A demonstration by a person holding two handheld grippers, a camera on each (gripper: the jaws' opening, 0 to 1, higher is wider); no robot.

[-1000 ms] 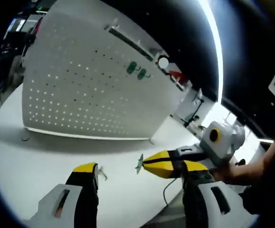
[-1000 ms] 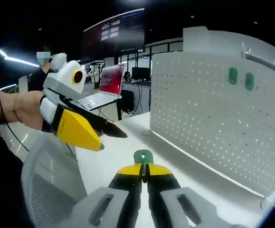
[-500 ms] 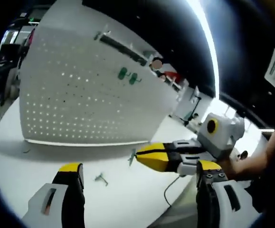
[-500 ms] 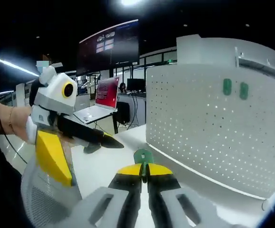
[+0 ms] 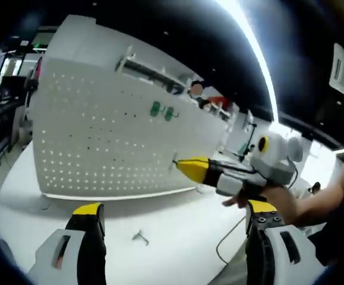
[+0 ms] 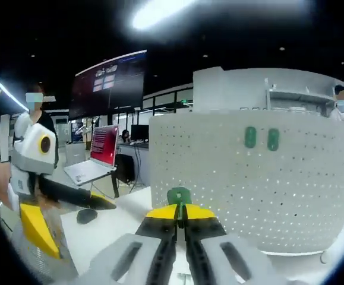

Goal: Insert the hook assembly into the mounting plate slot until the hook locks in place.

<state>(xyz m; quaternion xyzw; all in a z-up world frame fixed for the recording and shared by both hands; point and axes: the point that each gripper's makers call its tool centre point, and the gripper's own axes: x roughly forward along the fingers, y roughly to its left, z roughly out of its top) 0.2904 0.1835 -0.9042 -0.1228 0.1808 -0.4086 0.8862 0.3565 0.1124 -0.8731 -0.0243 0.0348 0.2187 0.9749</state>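
**A:** Where does the green hook assembly (image 6: 179, 195) sit relative to the white pegboard (image 6: 261, 190)?

**B:** In the right gripper view it stands in front of the board and apart from it, pinched between the yellow-tipped jaws of the right gripper (image 6: 180, 212), which are closed tight on it. Only its rounded green top shows above the tips.

**A:** And on the board itself?

**B:** Two green hooks (image 6: 261, 138) sit side by side high on its perforated face. The left gripper view shows the same pair (image 5: 162, 111) up near the board's top edge, with the right gripper (image 5: 183, 165) held out before the board, its tips level with the board's lower half, a hand (image 5: 271, 193) wrapped round its body.

**A:** The left gripper?

**B:** The left gripper (image 5: 174, 215) has its jaws spread wide and grips nothing. Between them, on the white table (image 5: 177, 225) in front of the board's foot, lies a small metal part (image 5: 139, 237), too small to identify.

**A:** Anything else near the board?

**B:** To its left in the right gripper view, the left gripper (image 6: 38, 208) is blurred; beyond it are an open laptop (image 6: 95, 157) and a dark mouse (image 6: 87, 215).
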